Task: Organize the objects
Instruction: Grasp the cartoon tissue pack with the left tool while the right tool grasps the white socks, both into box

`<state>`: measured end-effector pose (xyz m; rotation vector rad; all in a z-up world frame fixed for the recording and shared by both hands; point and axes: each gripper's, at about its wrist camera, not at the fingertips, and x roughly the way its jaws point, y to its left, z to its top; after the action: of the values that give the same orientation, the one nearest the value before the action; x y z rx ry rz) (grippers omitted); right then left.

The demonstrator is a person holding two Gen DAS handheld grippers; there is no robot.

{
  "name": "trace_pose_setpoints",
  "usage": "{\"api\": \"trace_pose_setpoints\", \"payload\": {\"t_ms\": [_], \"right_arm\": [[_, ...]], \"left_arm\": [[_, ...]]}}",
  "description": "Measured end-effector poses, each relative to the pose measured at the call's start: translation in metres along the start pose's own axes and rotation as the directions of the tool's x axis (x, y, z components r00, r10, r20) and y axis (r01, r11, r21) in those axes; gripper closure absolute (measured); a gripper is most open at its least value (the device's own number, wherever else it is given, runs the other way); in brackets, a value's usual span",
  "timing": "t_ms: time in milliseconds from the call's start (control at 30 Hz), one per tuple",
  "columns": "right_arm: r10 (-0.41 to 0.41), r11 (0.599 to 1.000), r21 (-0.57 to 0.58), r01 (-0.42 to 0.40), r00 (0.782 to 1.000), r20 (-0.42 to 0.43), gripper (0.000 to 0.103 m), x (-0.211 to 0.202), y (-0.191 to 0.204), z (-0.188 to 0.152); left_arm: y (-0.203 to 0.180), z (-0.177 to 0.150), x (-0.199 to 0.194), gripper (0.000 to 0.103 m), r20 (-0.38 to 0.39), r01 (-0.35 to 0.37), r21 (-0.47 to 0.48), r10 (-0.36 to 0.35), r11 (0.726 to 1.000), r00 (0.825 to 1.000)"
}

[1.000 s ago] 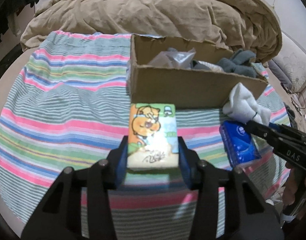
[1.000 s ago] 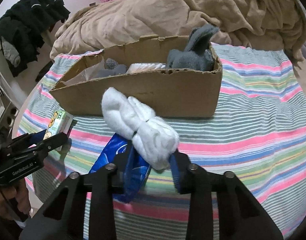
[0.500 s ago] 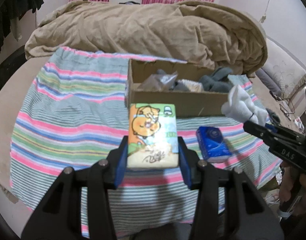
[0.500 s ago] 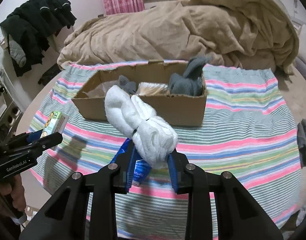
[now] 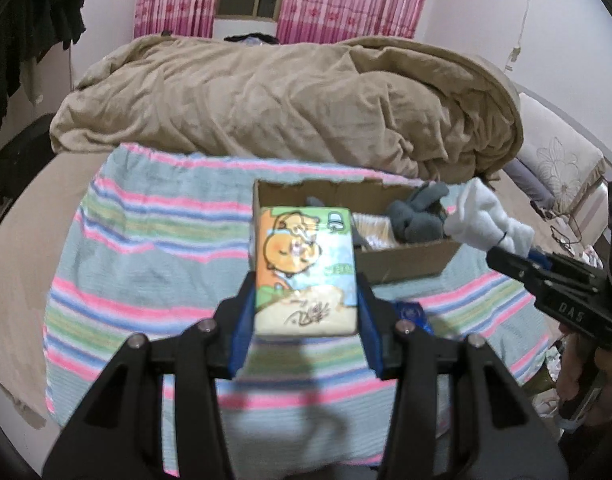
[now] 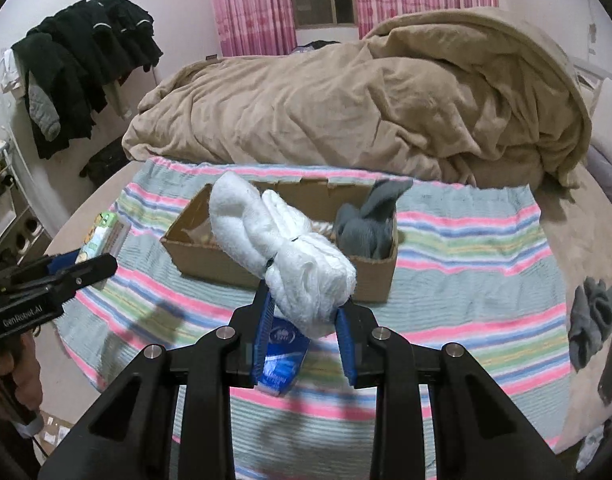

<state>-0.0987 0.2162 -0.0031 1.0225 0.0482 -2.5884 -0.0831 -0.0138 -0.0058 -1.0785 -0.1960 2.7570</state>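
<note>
- Soft white terry makes up the rolled sock bundle (image 6: 289, 256) in your right gripper (image 6: 306, 344): light, squashy, nothing to break, though it will bulge and can creep out of a loose pinch.
- Your right jaws are clamped on the bundle's lower, knotted end; most of the roll sticks up and forward past the pads, so keep the hold low on that tight waist and not on the fluffy tip.
- Your left gripper (image 5: 306, 320) is closed on the tissue pack (image 5: 303, 270), a cartoon-printed soft packet gripped across its two long sides near the bottom edge, the rest standing out ahead of the pads.
- That pack is light, and its glossy wrapper is probably a bit slick; a hard squeeze will dent it.
- Both loads hang in the air over the striped blanket (image 5: 145, 264), on the near side of the cardboard box (image 6: 233, 268).
- Inside the box you can see grey socks (image 6: 366, 228) at the right end; what else lies there is too blurred to name.
- A blue packet (image 6: 283, 356) lies on the blanket under your right jaws, not held.
</note>
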Motion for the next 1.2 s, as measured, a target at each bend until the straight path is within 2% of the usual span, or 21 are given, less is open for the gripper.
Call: {"api": "trace_pose_setpoints", "payload": {"t_ms": [167,300,400,867,1067,1133,1200], "right_arm": [[-0.009,1.000,-0.011,0.009,1.000,0.013,0.072,0.009,-0.005,0.018],[-0.005,1.000,0.001,0.005,1.000,0.014,0.072,0.023,-0.010,0.030],[-0.001,1.000,0.002,0.001,1.000,0.006,0.071,0.037,-0.010,0.039],[0.010,1.000,-0.024,-0.011,0.999,-0.052,0.071,0.115,-0.012,0.063],[0.016,0.999,-0.027,-0.019,0.995,-0.102,0.070,0.144,-0.008,0.057],[0.014,1.000,-0.026,-0.017,0.993,-0.116,0.069,0.151,-0.008,0.055],[0.016,0.999,-0.029,-0.020,0.992,-0.128,0.067,0.156,-0.007,0.052]], "left_arm": [[-0.001,0.026,0.008,0.056,0.032,-0.006,0.052,0.004,0.999,0.999],[-0.003,0.040,0.024,0.056,0.064,-0.056,0.104,0.050,0.993,0.997],[-0.003,0.048,0.041,0.056,0.043,-0.025,0.098,0.021,0.995,0.999],[0.004,0.064,0.126,0.056,-0.070,0.019,0.067,-0.014,0.998,0.997],[0.006,0.063,0.157,0.055,-0.149,0.007,0.065,0.003,0.998,0.989],[0.007,0.063,0.161,0.054,-0.155,0.003,0.056,0.006,0.998,0.988],[0.007,0.064,0.160,0.048,-0.147,-0.022,0.062,0.031,0.998,0.989]]}}
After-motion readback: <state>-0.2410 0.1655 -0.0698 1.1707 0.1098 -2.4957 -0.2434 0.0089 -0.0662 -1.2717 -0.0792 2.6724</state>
